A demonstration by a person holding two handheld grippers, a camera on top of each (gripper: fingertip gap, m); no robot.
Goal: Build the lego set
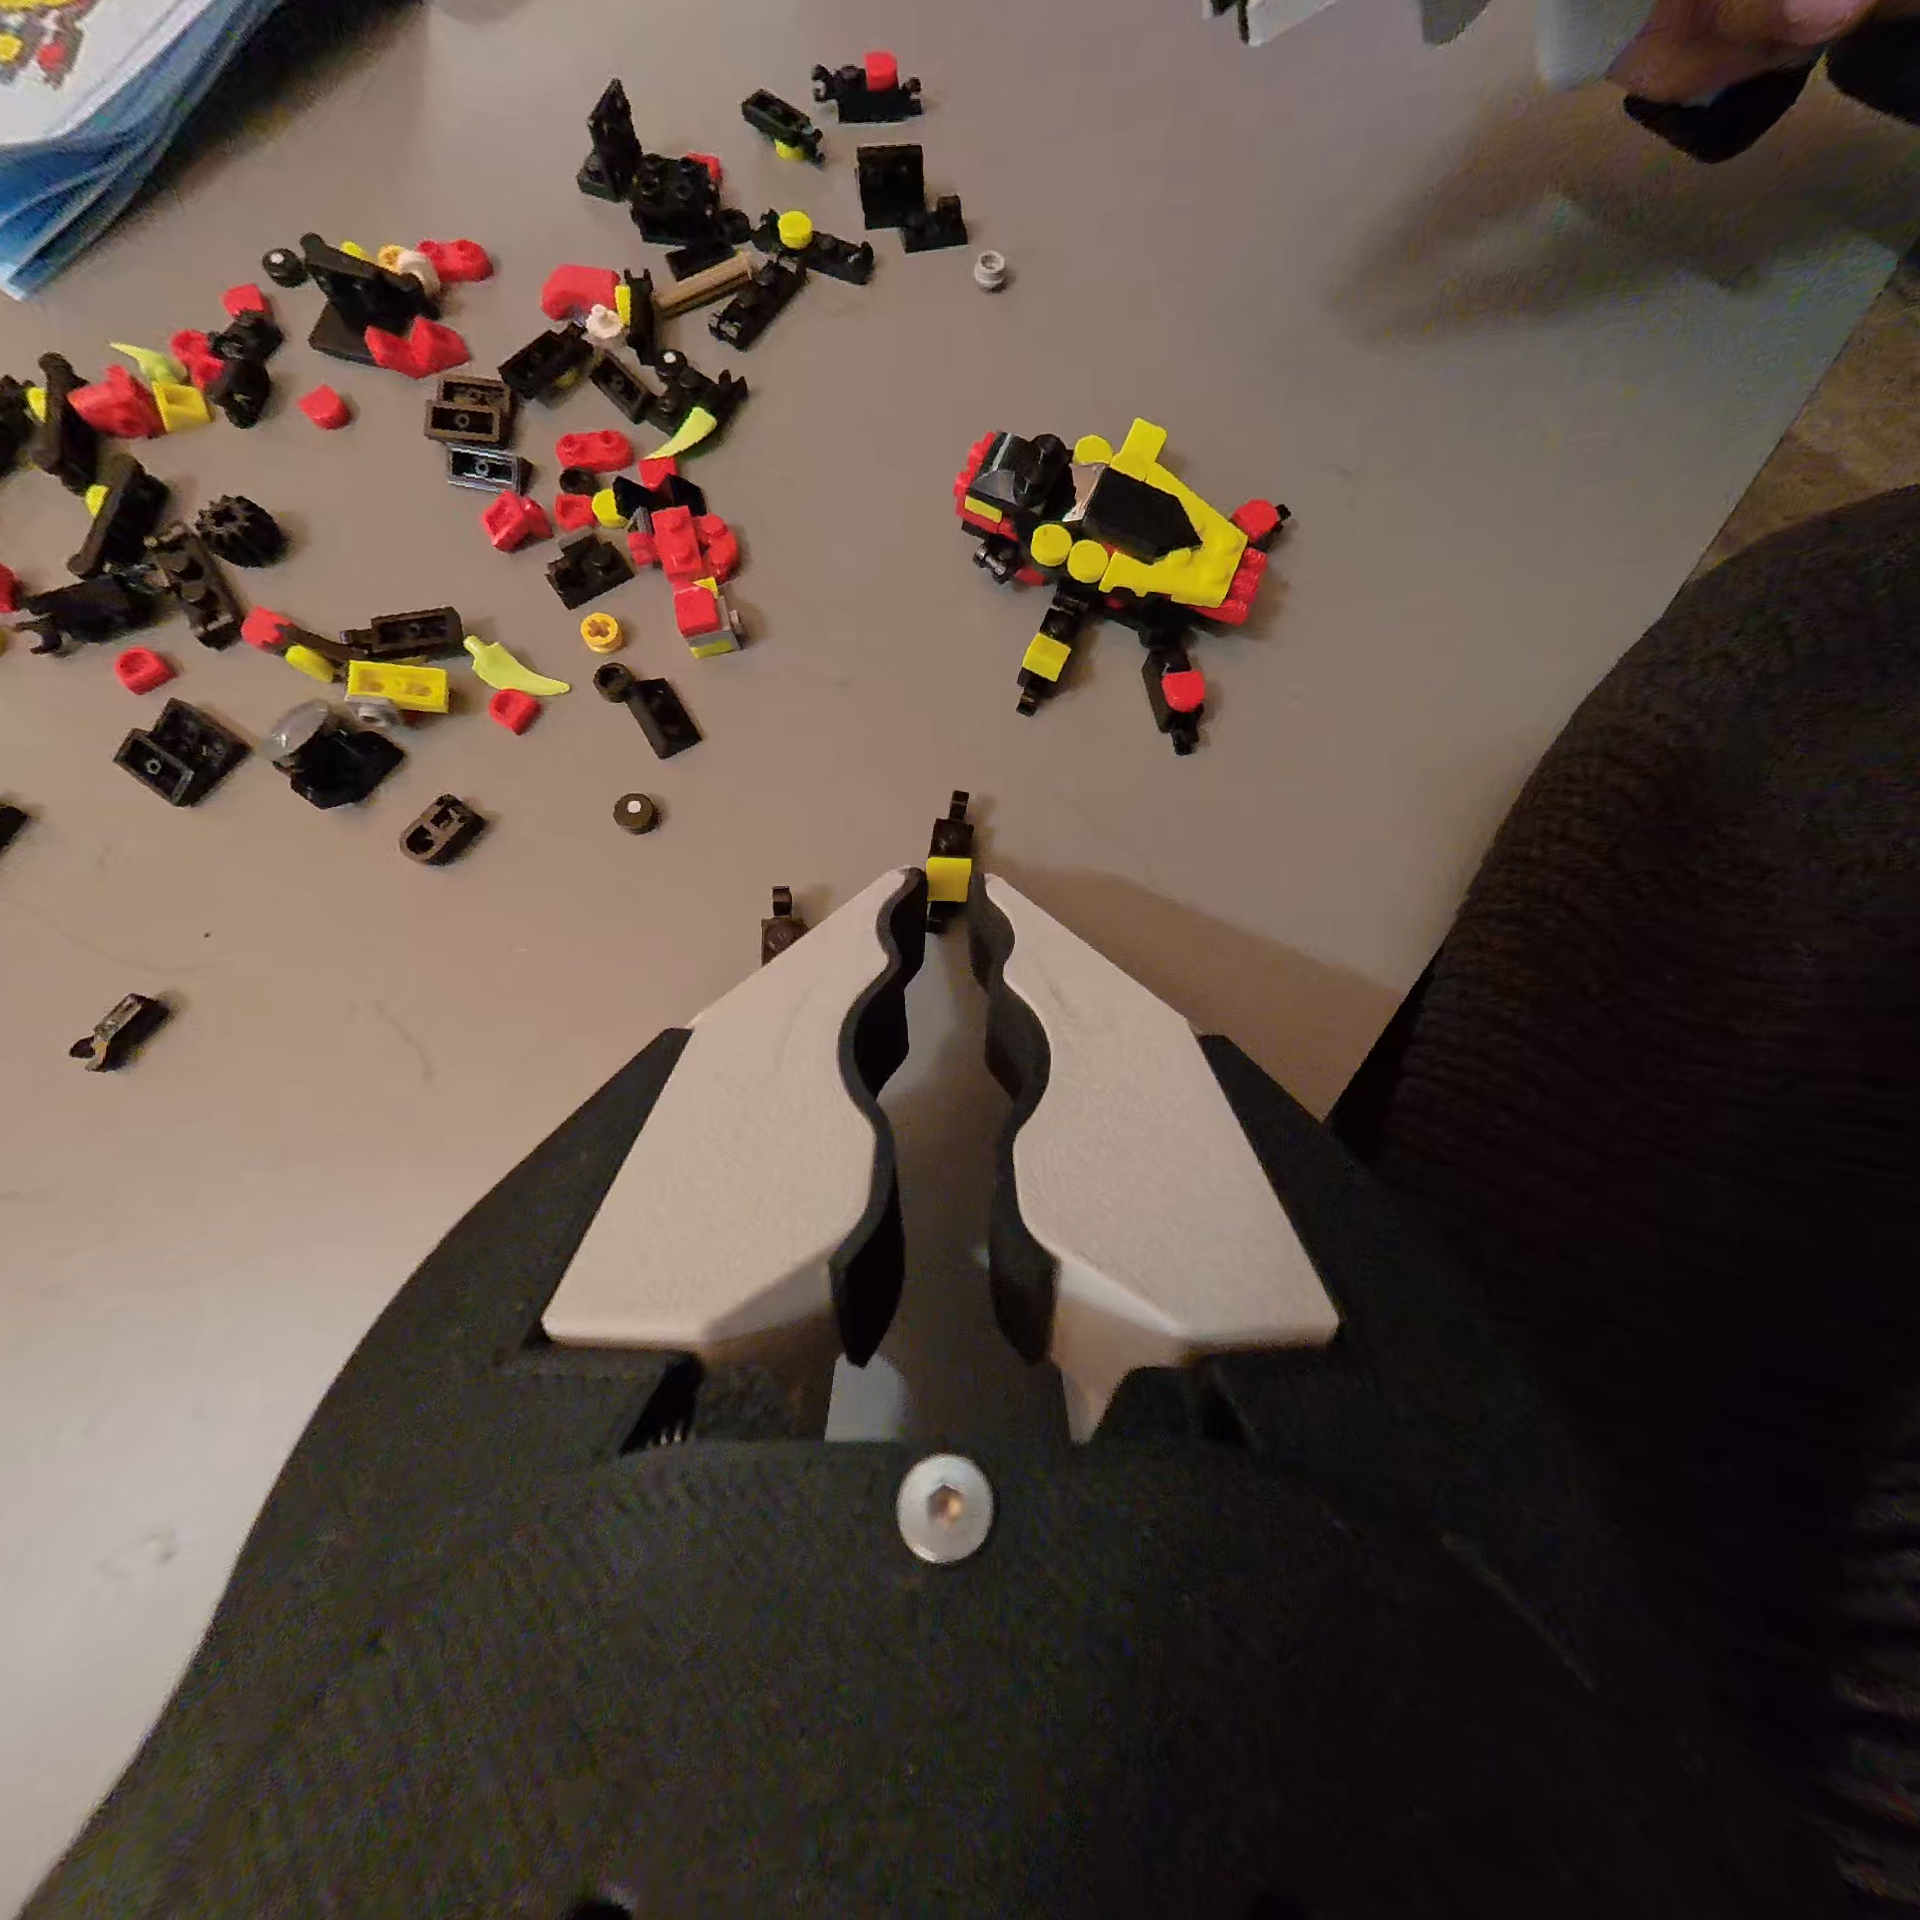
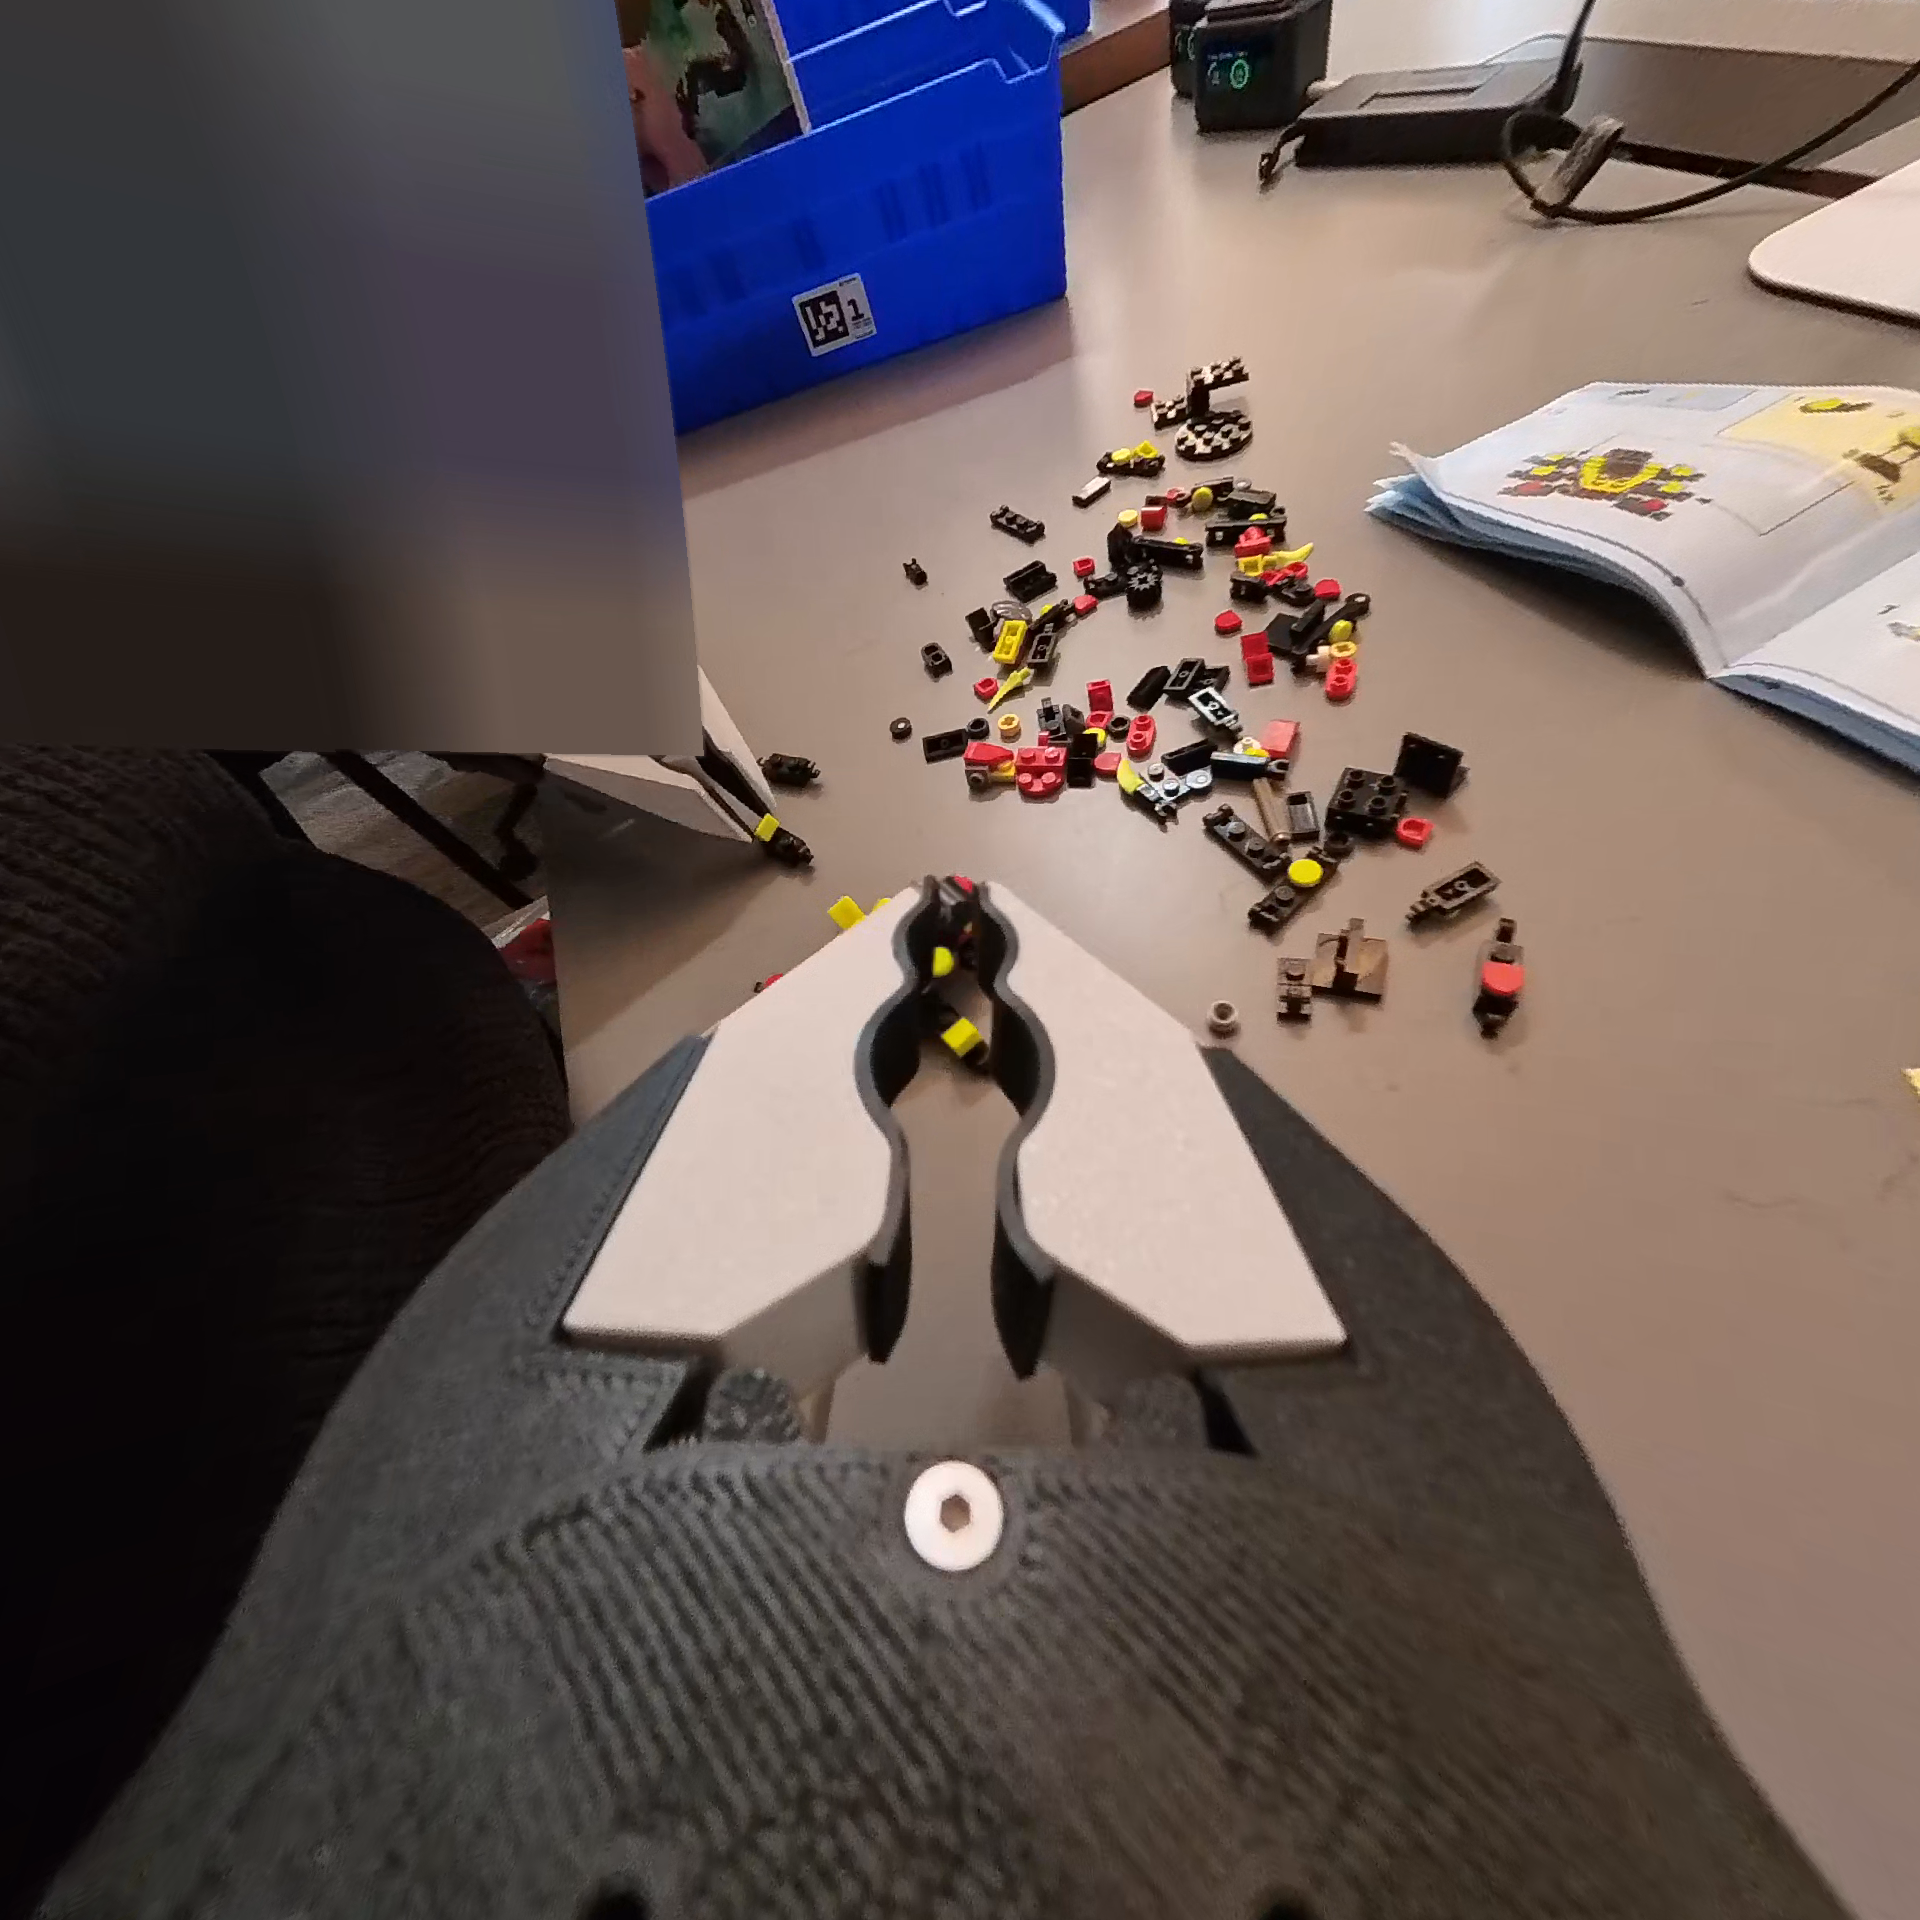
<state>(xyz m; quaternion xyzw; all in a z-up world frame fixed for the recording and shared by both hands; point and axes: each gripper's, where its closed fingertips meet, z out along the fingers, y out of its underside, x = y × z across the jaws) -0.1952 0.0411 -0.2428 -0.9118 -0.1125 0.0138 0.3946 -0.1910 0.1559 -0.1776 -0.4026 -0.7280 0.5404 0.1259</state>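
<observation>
Grippers both closed: left gripper (image 1: 948, 894) pinching black-and-yellow limb piece (image 1: 948, 868); right gripper (image 2: 951, 896) clamping partial model (image 2: 951, 935).

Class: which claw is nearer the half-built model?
Left. The left claw, gripping a small piece, is just short of the model; the right claw is raised farther off above it.
</observation>
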